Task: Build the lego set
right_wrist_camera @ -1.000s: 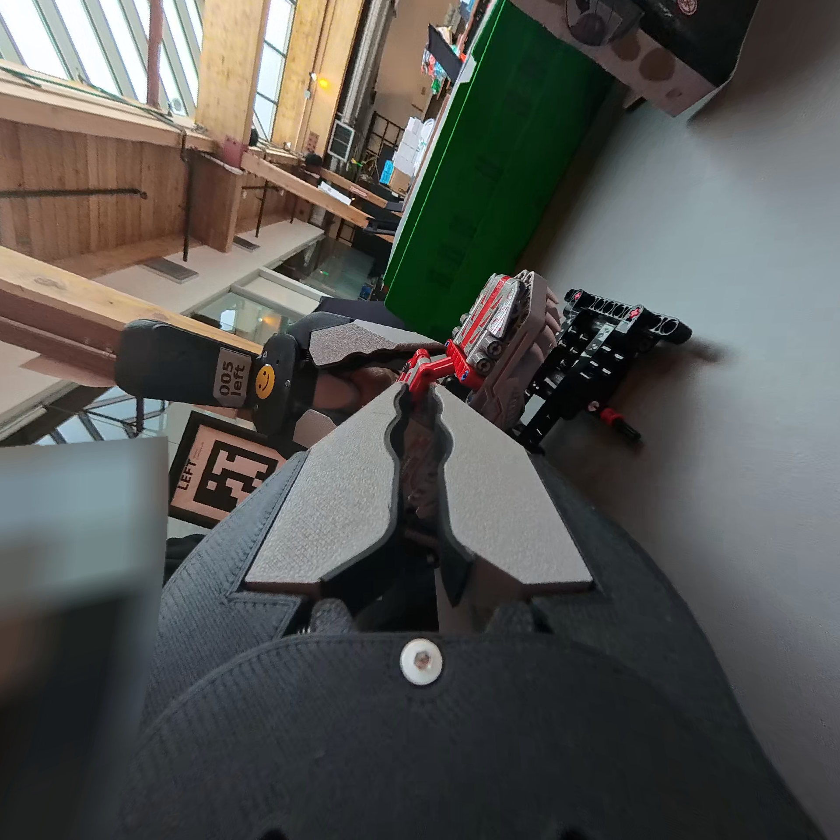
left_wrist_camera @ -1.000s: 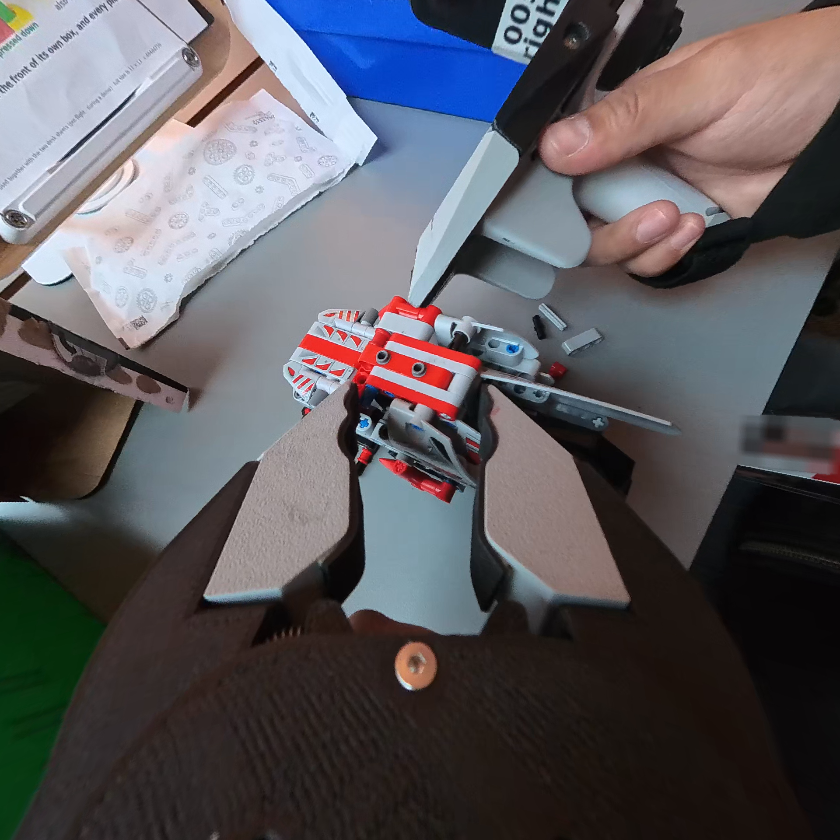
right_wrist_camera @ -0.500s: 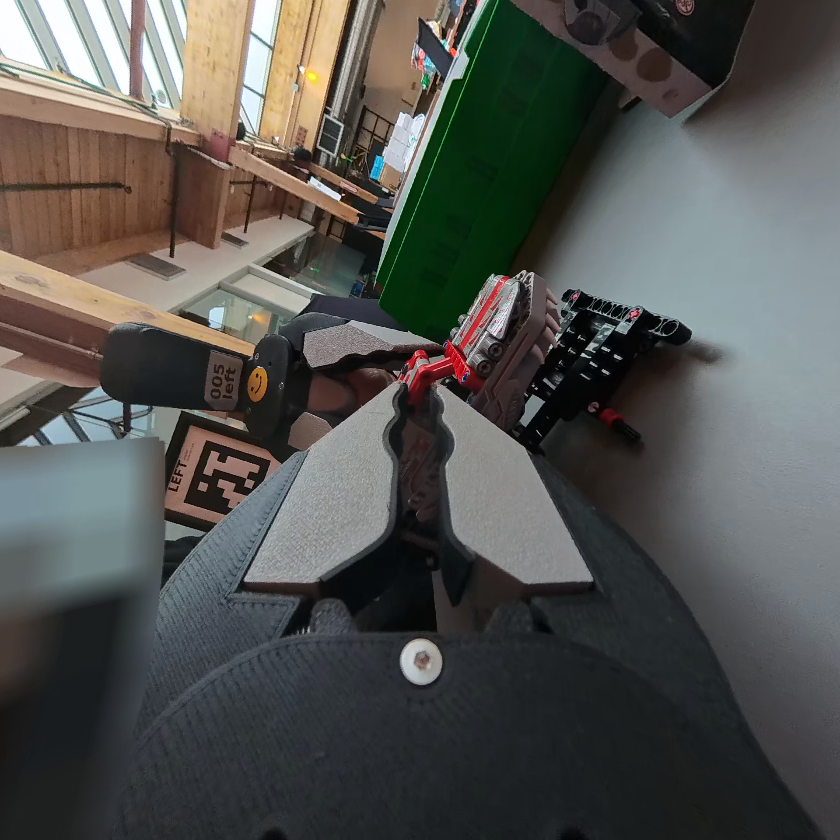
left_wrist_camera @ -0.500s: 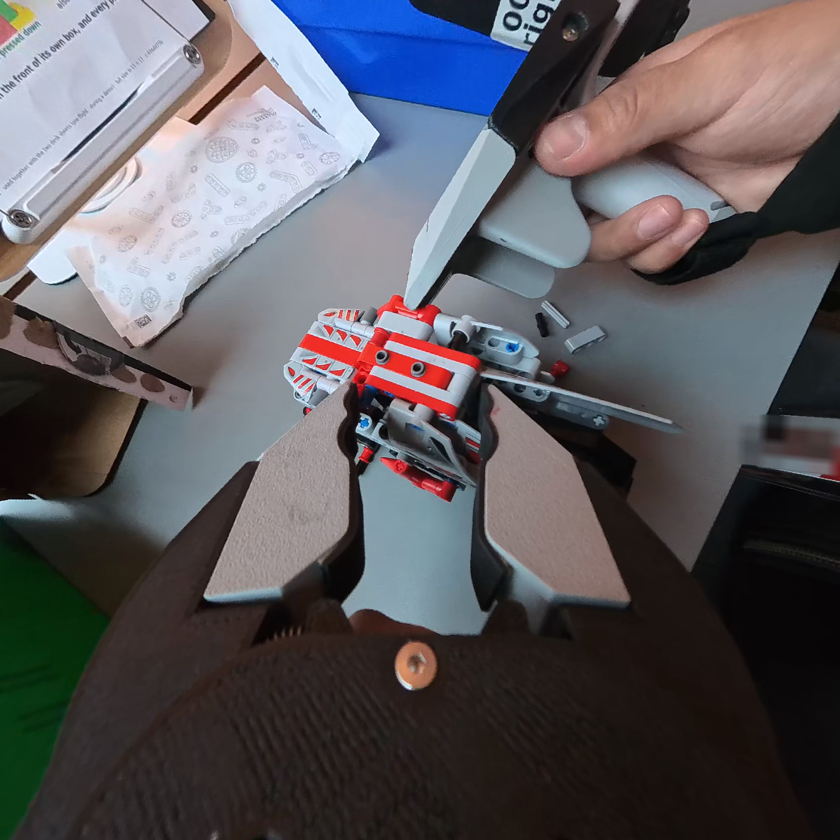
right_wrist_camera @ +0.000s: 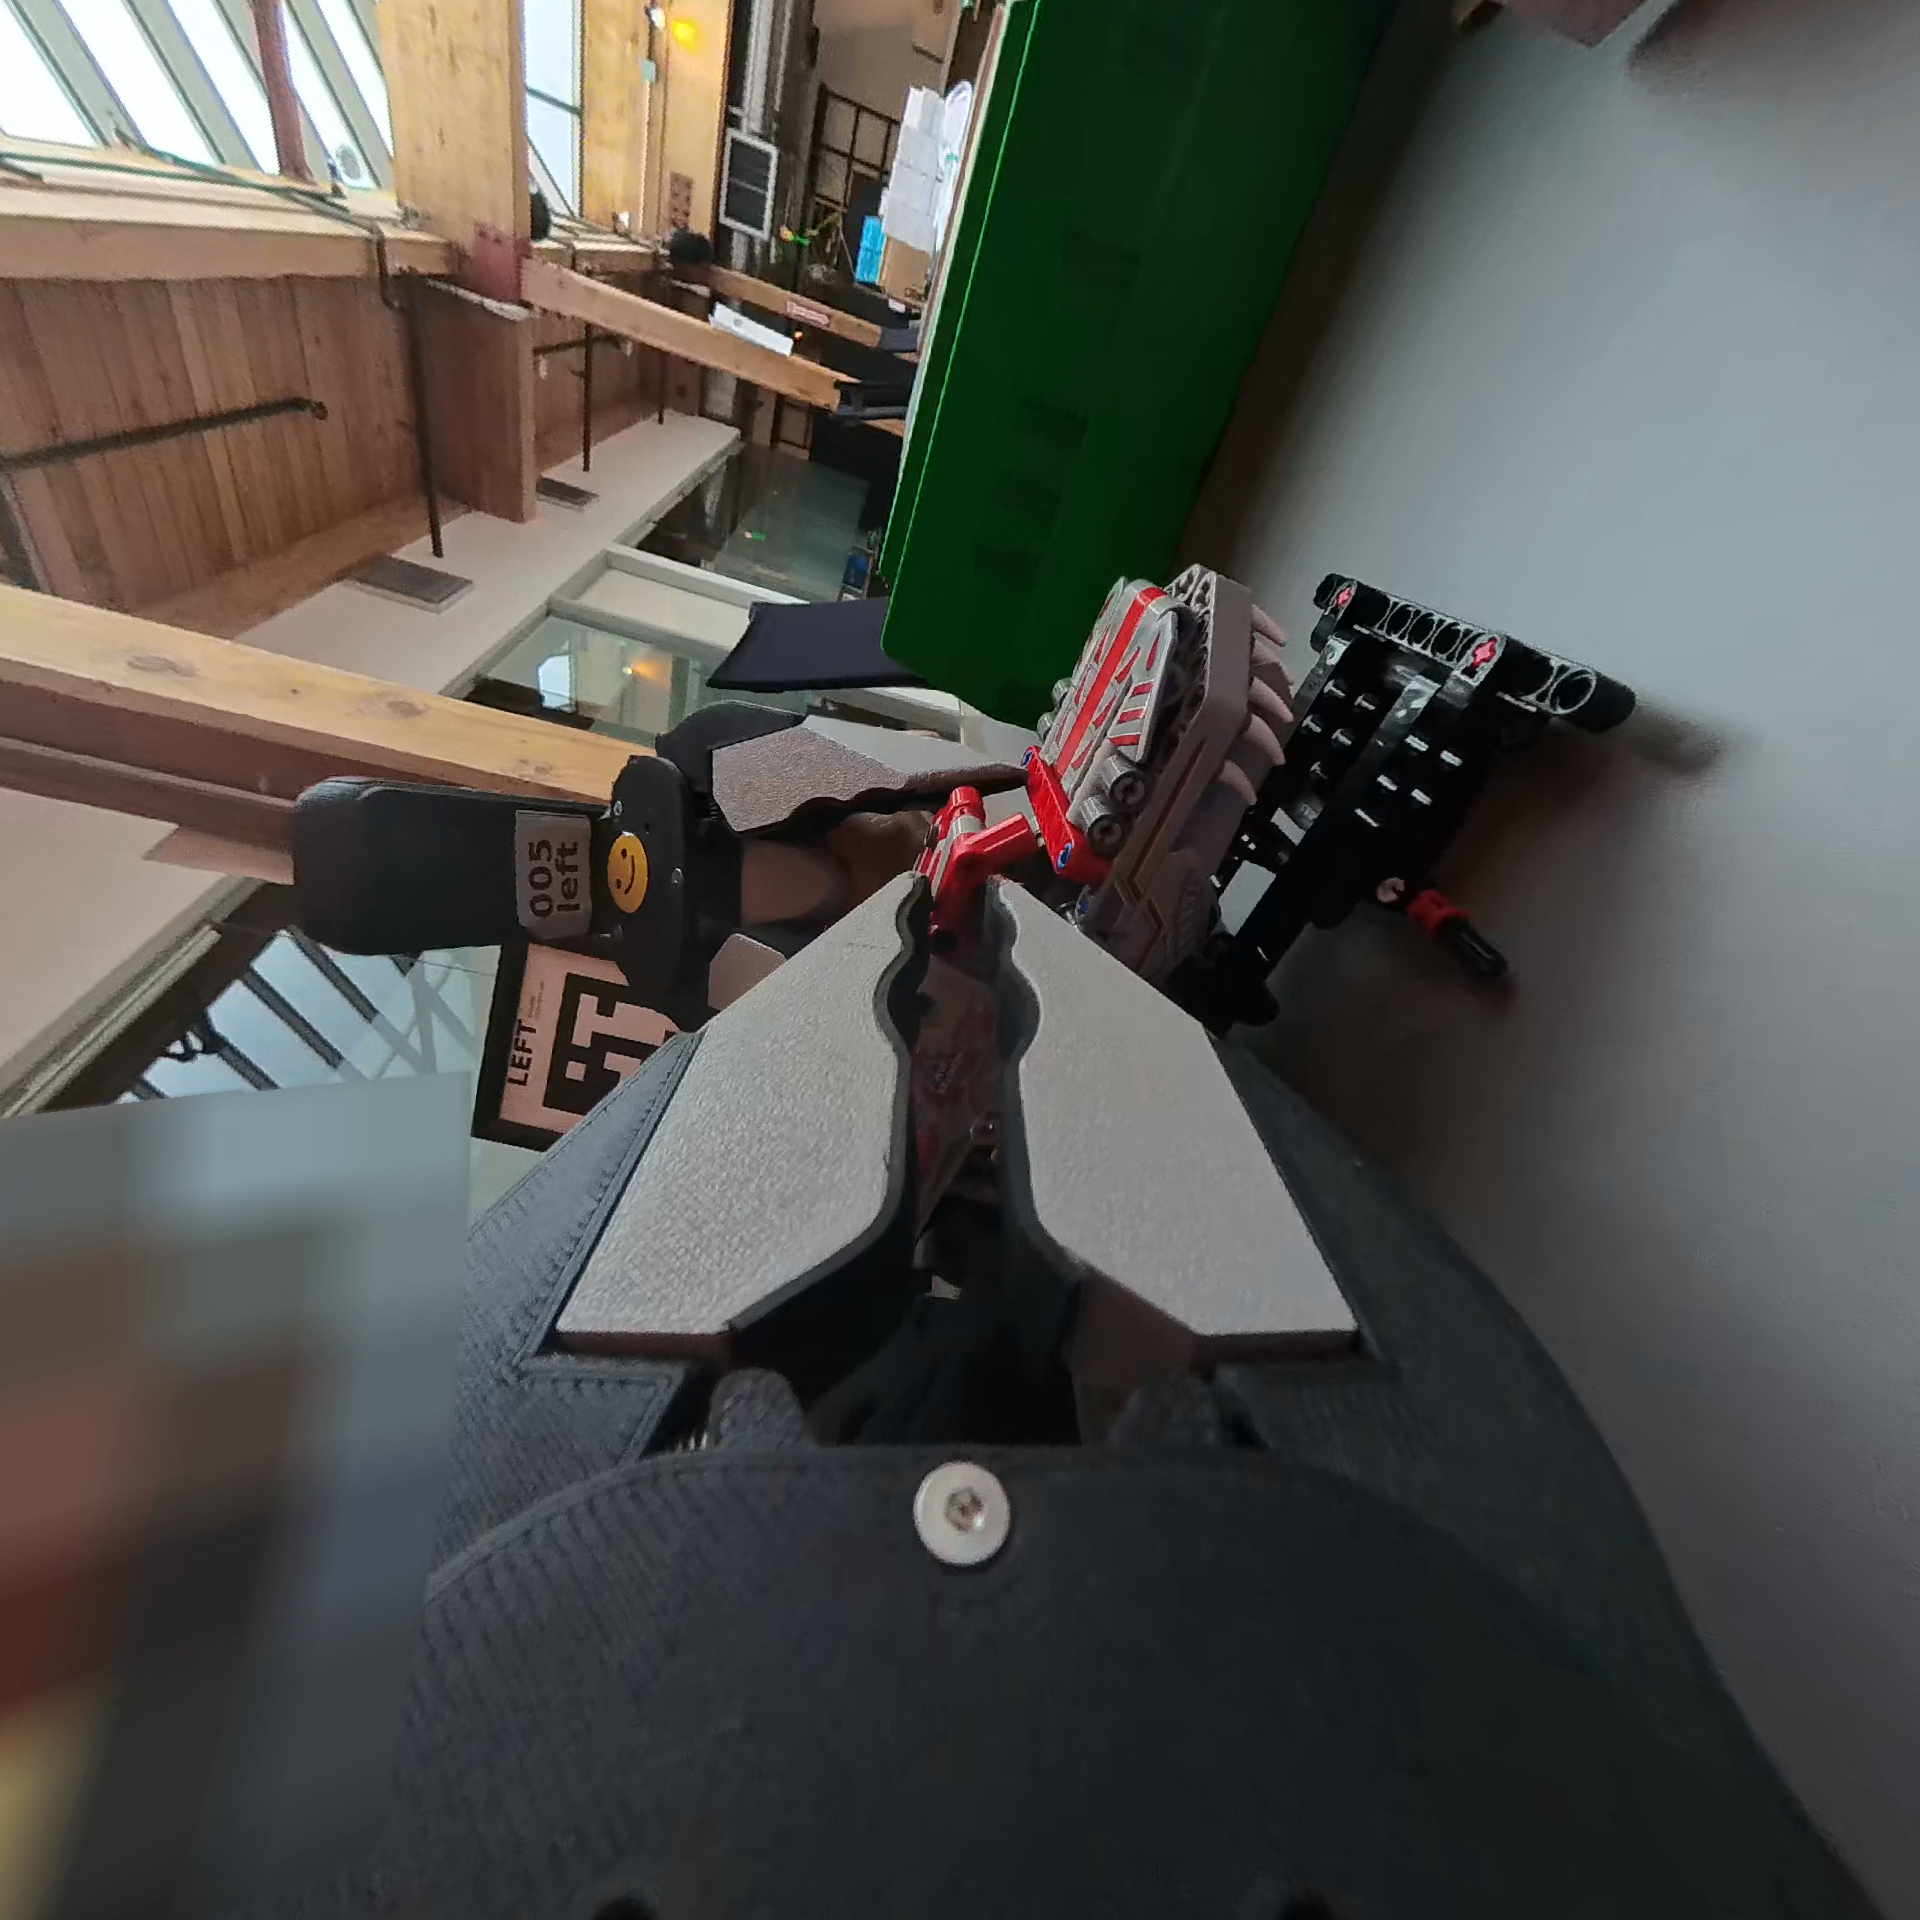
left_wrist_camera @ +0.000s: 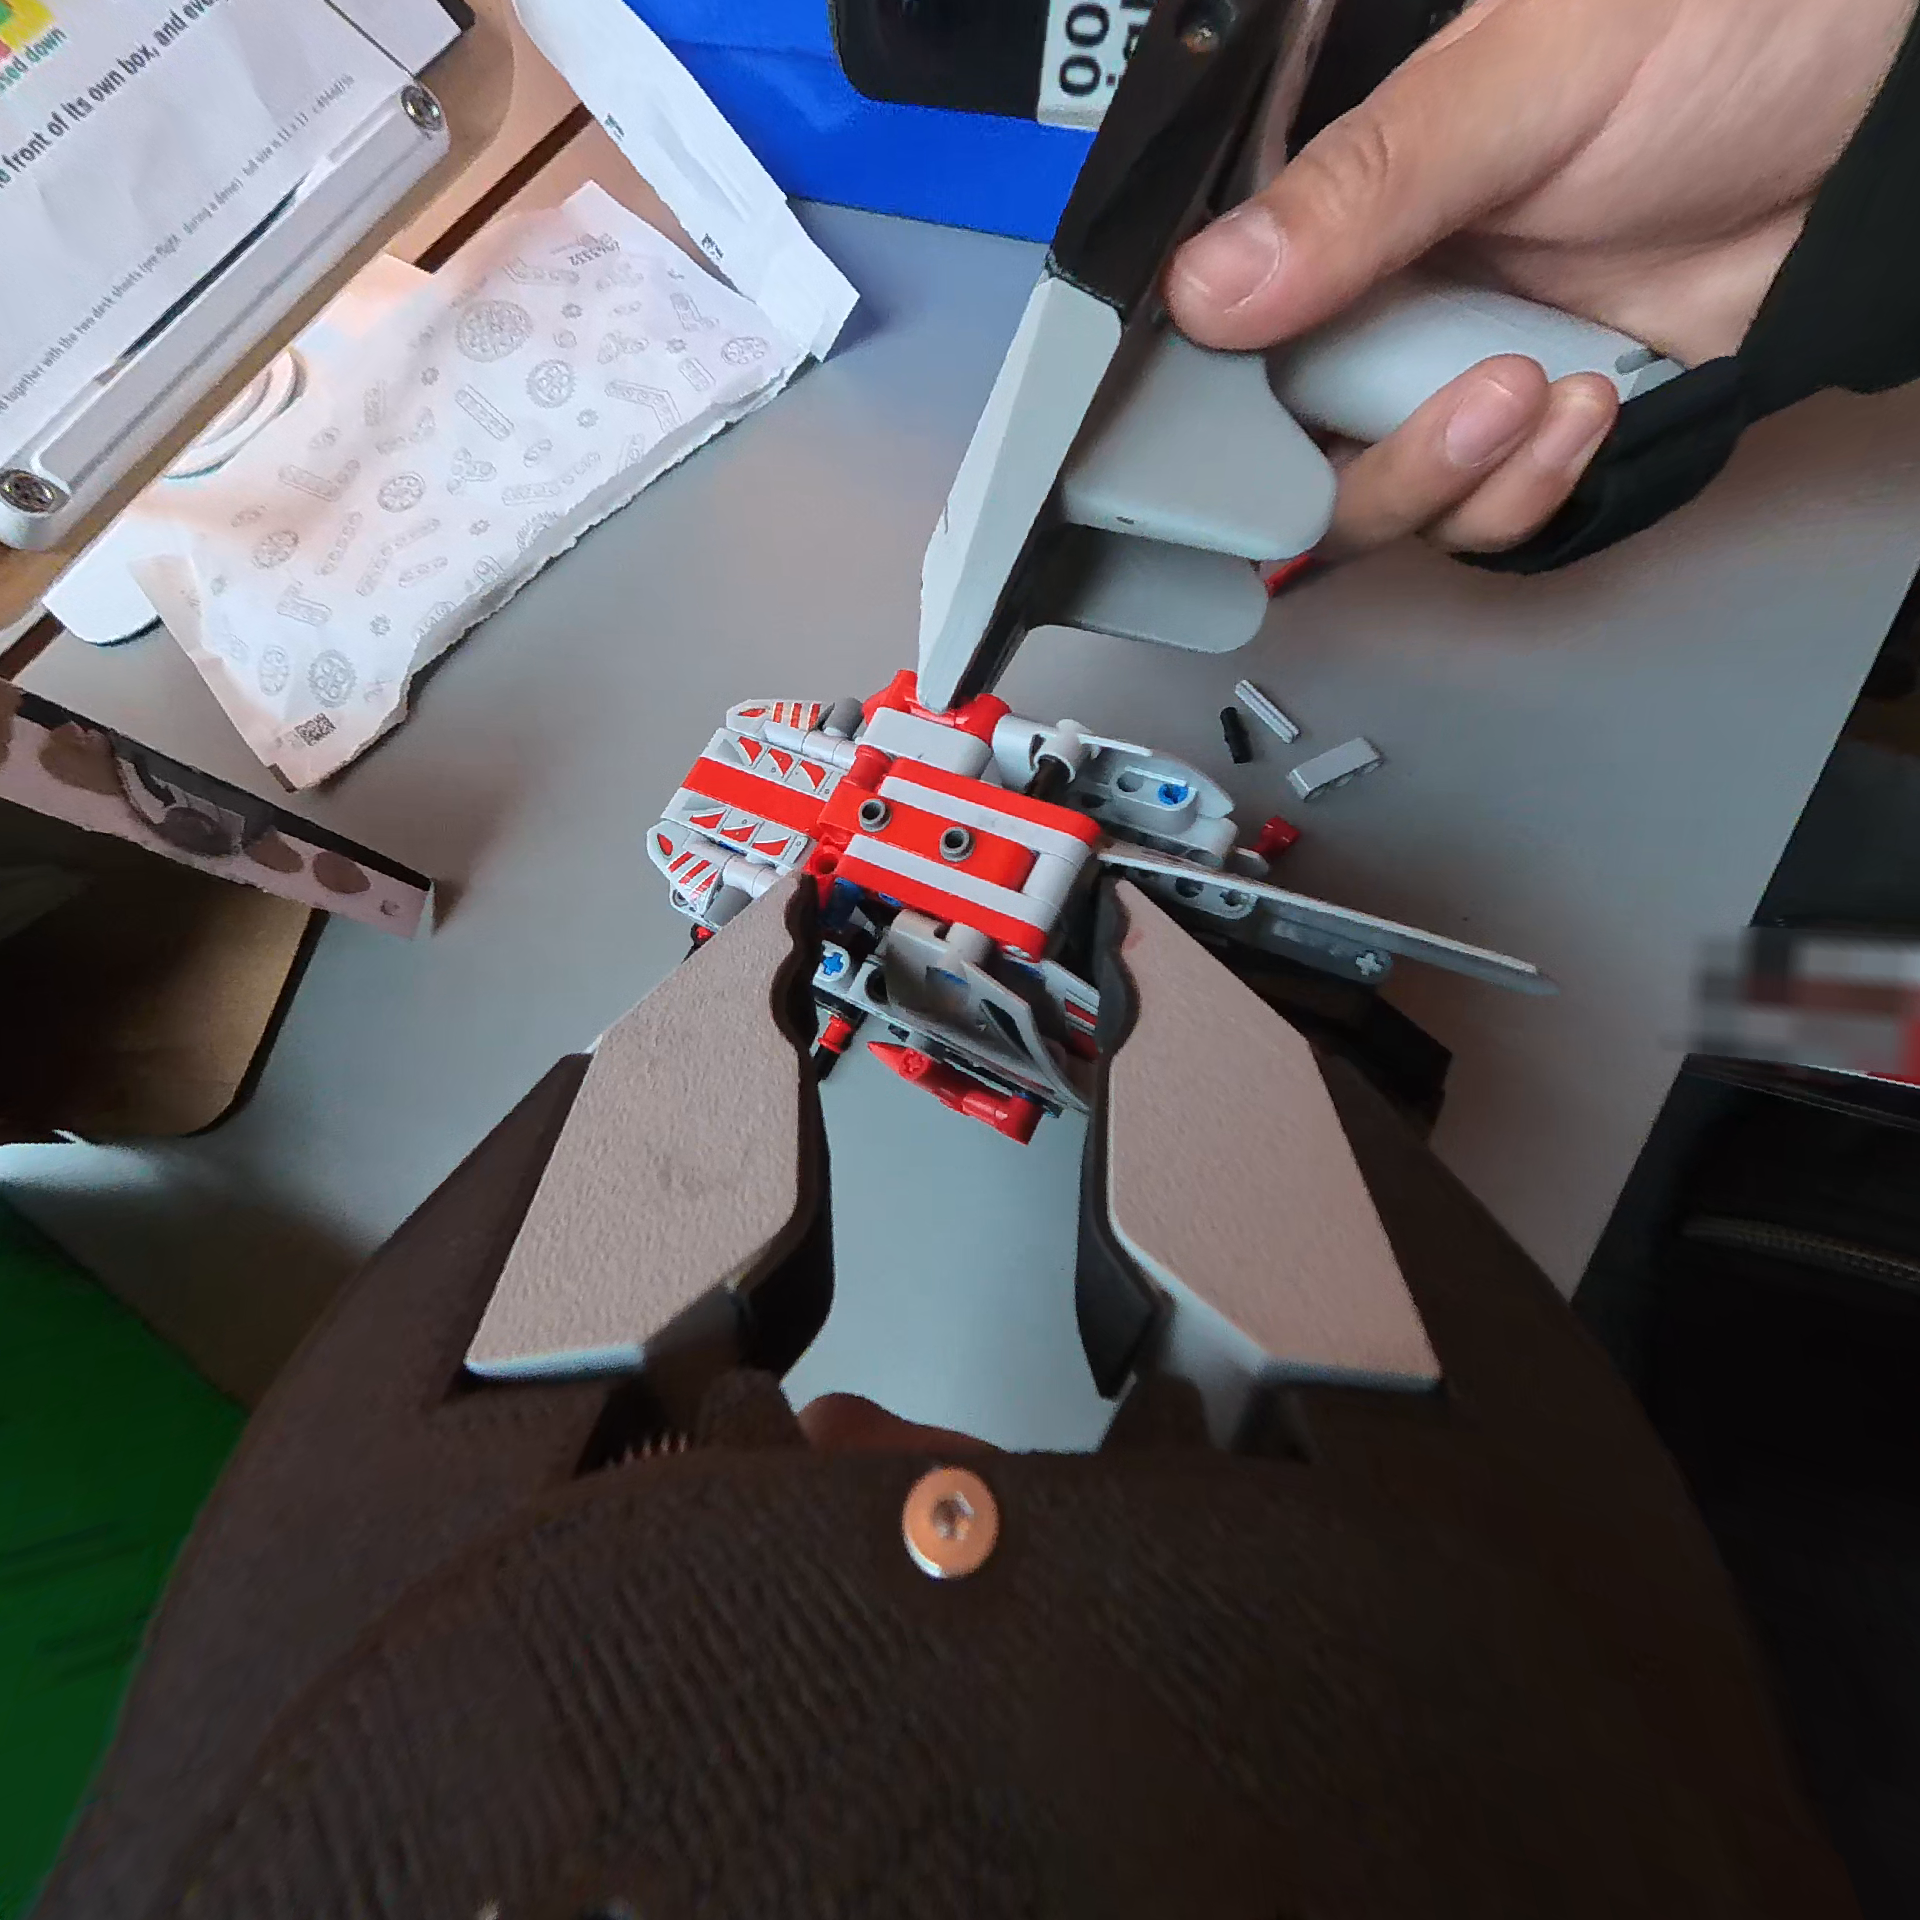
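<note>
A red, white and grey lego model [left_wrist_camera: 935,831] sits on the grey table [left_wrist_camera: 582,644]. My left gripper [left_wrist_camera: 956,914] is shut on its near end, one finger on each side. My right gripper [right_wrist_camera: 956,902] is shut on a small red part [right_wrist_camera: 971,847] at the model's far top edge. In the left wrist view the right gripper [left_wrist_camera: 951,681] comes down steeply from above, held by a hand [left_wrist_camera: 1558,208]. A black lego frame [right_wrist_camera: 1403,748] stands behind the model. A red and black pin [right_wrist_camera: 1444,920] lies by it.
Small loose grey pieces [left_wrist_camera: 1335,769] and a black pin [left_wrist_camera: 1231,722] lie right of the model. A printed paper bag [left_wrist_camera: 468,447], a stand with a sheet [left_wrist_camera: 156,208] and a blue box [left_wrist_camera: 935,135] are at the back left. A green panel [right_wrist_camera: 1091,312] borders the table. Both grippers' tips are close together, under 4 cm apart.
My right gripper has tilted slightly more upright with its tips still on the red part. My left gripper and the model have stayed put.
</note>
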A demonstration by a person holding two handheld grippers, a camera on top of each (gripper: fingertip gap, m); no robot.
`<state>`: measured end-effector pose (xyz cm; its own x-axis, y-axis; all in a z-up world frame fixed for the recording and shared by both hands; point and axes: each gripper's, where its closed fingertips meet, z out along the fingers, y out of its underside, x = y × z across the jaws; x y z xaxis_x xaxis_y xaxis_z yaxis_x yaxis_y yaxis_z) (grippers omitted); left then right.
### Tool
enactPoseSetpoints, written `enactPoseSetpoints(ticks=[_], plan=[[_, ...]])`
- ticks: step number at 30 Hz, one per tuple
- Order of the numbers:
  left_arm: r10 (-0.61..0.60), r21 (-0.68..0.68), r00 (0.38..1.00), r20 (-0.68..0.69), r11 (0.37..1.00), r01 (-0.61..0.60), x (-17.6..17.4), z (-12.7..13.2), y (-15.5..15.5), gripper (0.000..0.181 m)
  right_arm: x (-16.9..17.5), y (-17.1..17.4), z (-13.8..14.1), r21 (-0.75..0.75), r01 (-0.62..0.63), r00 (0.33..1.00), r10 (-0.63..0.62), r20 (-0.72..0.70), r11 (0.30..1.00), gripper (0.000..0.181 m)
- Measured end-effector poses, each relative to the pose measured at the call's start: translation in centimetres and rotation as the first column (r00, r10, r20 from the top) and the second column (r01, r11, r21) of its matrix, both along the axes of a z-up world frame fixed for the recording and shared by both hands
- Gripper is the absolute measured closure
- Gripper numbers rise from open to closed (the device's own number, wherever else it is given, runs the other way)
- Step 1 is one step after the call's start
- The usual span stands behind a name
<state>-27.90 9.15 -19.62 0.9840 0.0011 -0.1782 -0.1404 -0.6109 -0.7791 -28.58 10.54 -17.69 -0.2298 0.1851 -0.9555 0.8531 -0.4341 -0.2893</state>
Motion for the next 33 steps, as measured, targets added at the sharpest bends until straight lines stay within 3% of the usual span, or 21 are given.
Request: enactPoseSetpoints(ticks=[5,20,29,33], plan=[[0.007,-0.001,1.000,-0.003,1.000,-0.007,-0.05,-0.01,-0.03,0.131,-0.10,-0.04,0.14,-0.070,0.005,1.000,-0.004,0.010,0.998,0.174],[0.001,-0.002,0.999,-0.048,1.000,-0.001,-0.17,0.15,0.03,0.130,-0.17,-0.04,0.04,-0.041,0.020,1.000,-0.020,-0.012,0.999,0.175],[-0.083,-0.019,0.994,-0.077,0.996,0.082,0.28,0.18,0.31,0.133,0.15,0.03,0.07,0.077,-0.002,0.996,0.009,-0.087,0.997,0.177],[-0.039,0.002,0.998,-0.056,0.999,0.039,0.10,0.14,0.52,0.133,-0.11,0.38,0.20,0.123,0.030,0.990,-0.013,-0.140,0.992,0.177]])
